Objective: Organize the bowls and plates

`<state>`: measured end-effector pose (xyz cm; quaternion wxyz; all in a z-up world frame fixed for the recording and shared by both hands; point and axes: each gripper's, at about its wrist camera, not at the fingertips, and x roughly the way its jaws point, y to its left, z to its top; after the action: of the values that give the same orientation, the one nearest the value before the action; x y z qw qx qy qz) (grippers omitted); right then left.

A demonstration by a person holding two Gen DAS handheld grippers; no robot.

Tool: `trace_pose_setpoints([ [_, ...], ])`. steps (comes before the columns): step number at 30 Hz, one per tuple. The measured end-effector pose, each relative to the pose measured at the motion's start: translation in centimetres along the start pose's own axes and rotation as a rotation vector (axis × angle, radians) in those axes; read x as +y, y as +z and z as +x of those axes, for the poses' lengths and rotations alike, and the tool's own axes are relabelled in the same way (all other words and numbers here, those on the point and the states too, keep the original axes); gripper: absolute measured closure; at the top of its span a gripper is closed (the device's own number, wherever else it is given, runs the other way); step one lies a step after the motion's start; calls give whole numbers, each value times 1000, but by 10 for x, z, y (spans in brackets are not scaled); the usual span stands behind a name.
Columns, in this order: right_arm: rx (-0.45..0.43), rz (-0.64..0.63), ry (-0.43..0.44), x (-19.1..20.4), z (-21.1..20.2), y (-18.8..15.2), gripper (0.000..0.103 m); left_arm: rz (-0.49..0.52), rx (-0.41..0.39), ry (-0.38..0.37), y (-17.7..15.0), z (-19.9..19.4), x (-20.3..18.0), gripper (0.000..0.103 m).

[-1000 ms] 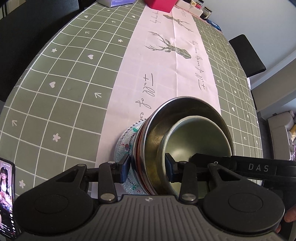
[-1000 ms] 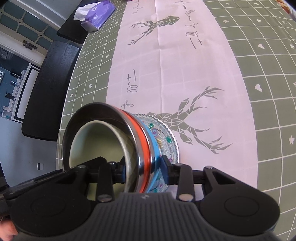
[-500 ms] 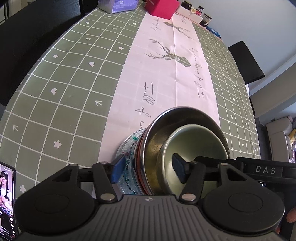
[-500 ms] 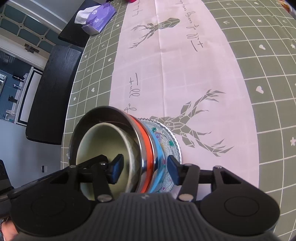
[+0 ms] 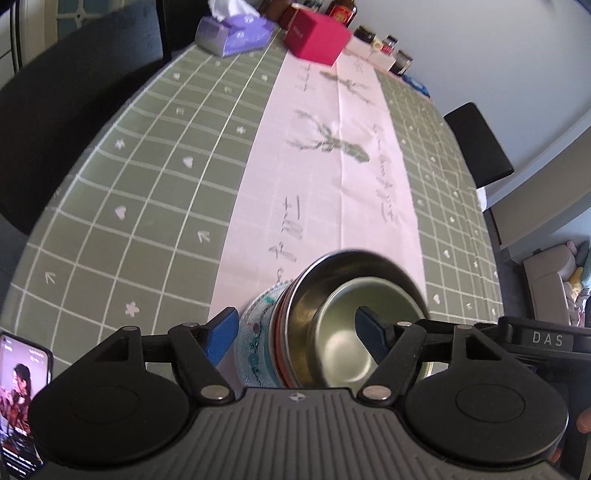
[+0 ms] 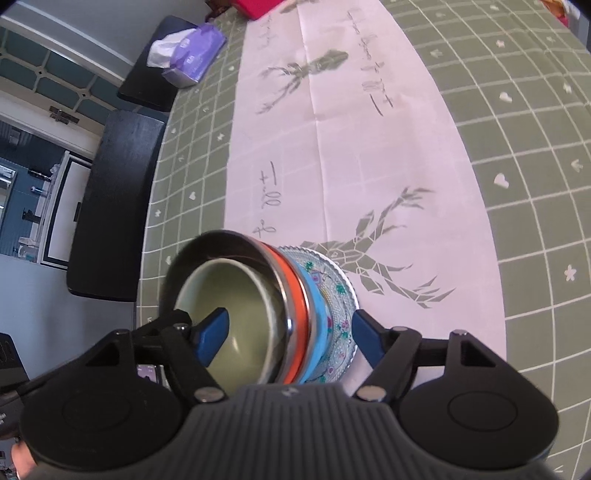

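Left wrist view: the left gripper [image 5: 295, 330] hangs over a stack of dishes, its jaws opening, blue pads clear of the stack on both sides and gripping nothing.
Right wrist view: the right gripper [image 6: 290, 332] straddles the same stack from the opposite side, jaws likewise opening, pads apart from the rims, nothing held.
Stack: a pale green bowl [image 6: 236, 295] sits nested inside a steel bowl [image 5: 310, 291], which rests on an orange plate [image 6: 295, 291], a blue plate [image 6: 314, 295] and a patterned glass plate [image 6: 341, 291] at the bottom.
Position of stack: directly between and just ahead of each gripper's fingers, standing on the pink table runner [image 5: 332, 192].
Table: a green checked tablecloth [image 5: 147, 177] spreads to either side of the runner.
Far end, beyond the left gripper: a purple tissue box [image 5: 234, 31], a red box [image 5: 317, 38] and several small jars, too small to identify.
Beside the left gripper, at its left: a phone [image 5: 20, 402] with a lit screen.
Person: only fingertips show at the picture edges.
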<state>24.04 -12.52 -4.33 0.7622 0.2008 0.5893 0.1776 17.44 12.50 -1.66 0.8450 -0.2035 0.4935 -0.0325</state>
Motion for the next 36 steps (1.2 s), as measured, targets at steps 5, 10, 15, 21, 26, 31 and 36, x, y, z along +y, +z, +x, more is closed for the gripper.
trace_pose_setpoints([
  [5, -106, -87, -8, 14, -43, -4, 26, 76, -120, 11, 5, -37, -19, 18],
  [10, -263, -238, -65, 31, -92, -22, 24, 195, -296, 32, -6, -78, -51, 17],
  [15, -525, -430, -205, 42, -133, -62, 18, 364, -520, 26, -41, -113, -91, 17],
  [21, -717, -545, -182, 24, -159, -114, 10, 487, -747, 84, -96, -128, -121, 17],
  [26, -794, -464, -137, -3, -170, -160, 12, 512, -818, 109, -141, -126, -124, 17],
  [31, -871, -417, -173, -20, -166, -206, 12, 492, -844, 208, -180, -118, -120, 10],
  [36, -877, -373, -169, -28, -151, -250, 12, 413, -816, 205, -212, -111, -107, 5],
])
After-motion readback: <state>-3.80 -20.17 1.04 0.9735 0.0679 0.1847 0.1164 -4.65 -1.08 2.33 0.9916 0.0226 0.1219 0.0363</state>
